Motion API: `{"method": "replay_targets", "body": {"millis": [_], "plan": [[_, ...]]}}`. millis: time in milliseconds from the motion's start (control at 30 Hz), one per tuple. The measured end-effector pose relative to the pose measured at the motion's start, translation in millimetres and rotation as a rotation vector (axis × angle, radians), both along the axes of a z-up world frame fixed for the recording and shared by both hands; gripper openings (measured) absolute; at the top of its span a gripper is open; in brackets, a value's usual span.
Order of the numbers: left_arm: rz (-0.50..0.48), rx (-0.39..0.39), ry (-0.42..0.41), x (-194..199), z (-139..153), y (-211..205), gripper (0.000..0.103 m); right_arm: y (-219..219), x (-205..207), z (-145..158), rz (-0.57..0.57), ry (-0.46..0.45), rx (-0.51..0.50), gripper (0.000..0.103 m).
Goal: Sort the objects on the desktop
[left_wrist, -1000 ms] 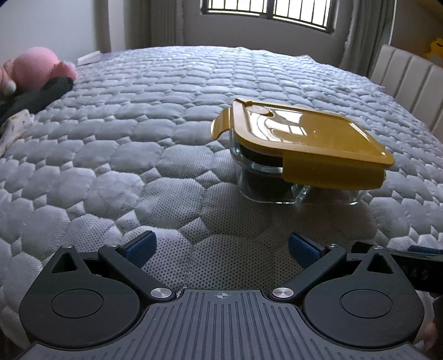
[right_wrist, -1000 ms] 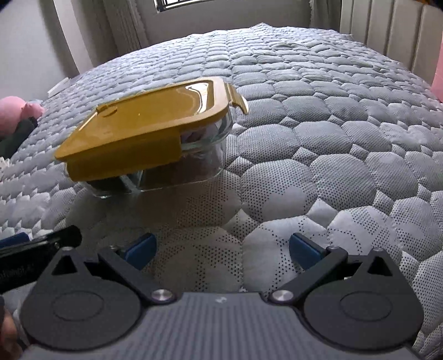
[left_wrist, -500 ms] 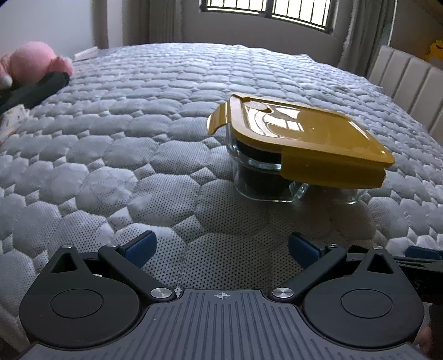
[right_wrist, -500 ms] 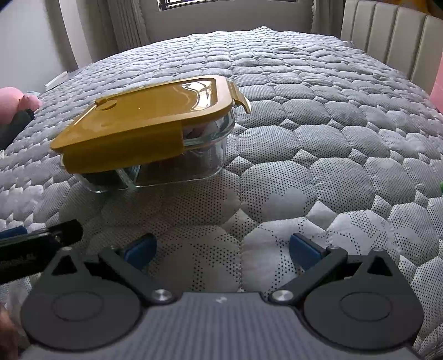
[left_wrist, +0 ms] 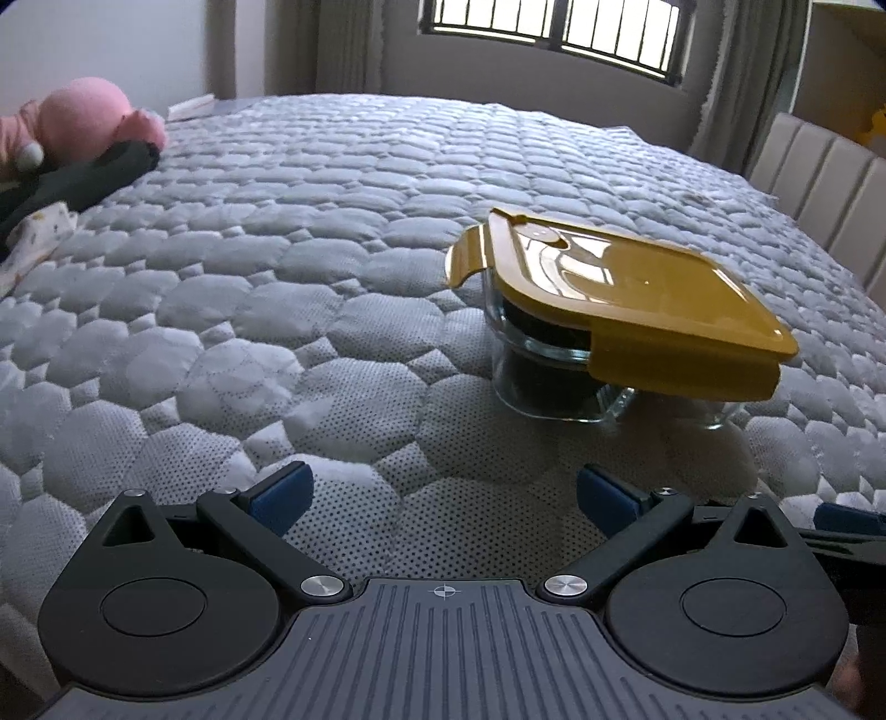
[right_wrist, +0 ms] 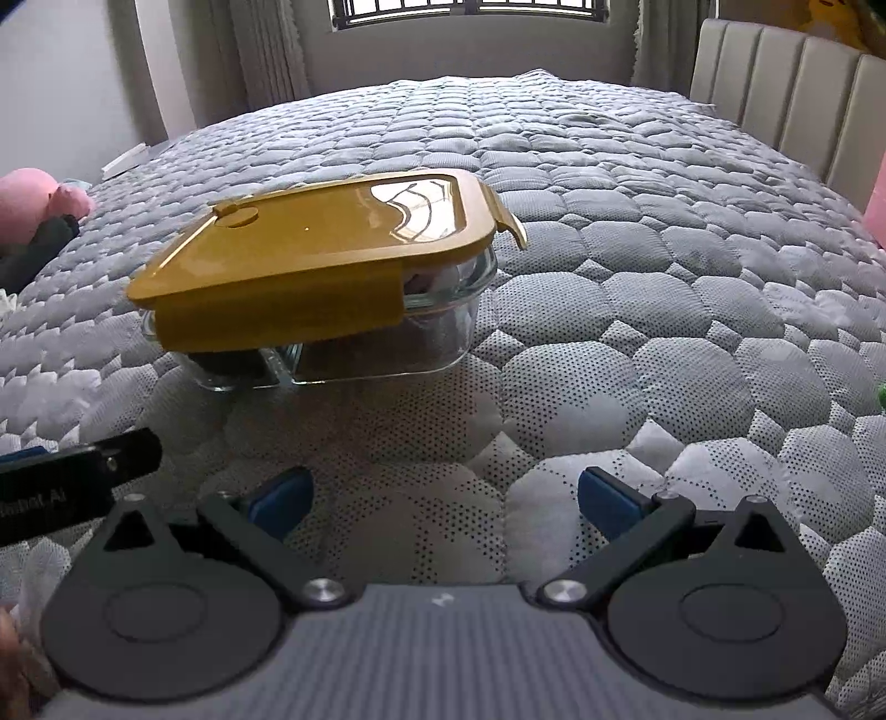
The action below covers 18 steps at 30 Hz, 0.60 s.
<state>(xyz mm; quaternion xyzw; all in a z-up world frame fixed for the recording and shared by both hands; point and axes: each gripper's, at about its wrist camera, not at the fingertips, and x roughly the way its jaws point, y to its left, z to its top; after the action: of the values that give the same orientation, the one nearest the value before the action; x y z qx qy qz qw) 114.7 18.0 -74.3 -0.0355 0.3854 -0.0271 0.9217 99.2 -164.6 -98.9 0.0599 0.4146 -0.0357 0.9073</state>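
A clear glass container (left_wrist: 554, 382) with a mustard-yellow lid (left_wrist: 631, 282) sits on the grey quilted bed; dark contents show through the glass. In the right wrist view the container (right_wrist: 387, 343) and its lid (right_wrist: 321, 249) lie ahead to the left. The lid's near flap hangs down, its side flap sticks out. My left gripper (left_wrist: 443, 493) is open and empty, short of the container and to its left. My right gripper (right_wrist: 443, 493) is open and empty, short of it and to its right. Each gripper's edge shows in the other's view.
A pink plush toy (left_wrist: 83, 122) and a dark cloth (left_wrist: 72, 183) lie at the bed's far left. A padded beige headboard (right_wrist: 792, 94) stands at the right. A barred window (left_wrist: 554, 33) and curtains are behind the bed.
Both grippers have drawn back and tilted up a little, so the container sits farther off and more of the room shows. Both stay open.
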Motion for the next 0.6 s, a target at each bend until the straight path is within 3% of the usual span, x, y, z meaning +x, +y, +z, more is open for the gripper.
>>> {"method": "replay_targets", "body": {"millis": [600], "plan": [[-0.018, -0.009, 0.001, -0.5, -0.4, 1.6, 0.103, 3.4, 1.4, -0.7, -0.007, 0.009, -0.009, 0.103]]}}
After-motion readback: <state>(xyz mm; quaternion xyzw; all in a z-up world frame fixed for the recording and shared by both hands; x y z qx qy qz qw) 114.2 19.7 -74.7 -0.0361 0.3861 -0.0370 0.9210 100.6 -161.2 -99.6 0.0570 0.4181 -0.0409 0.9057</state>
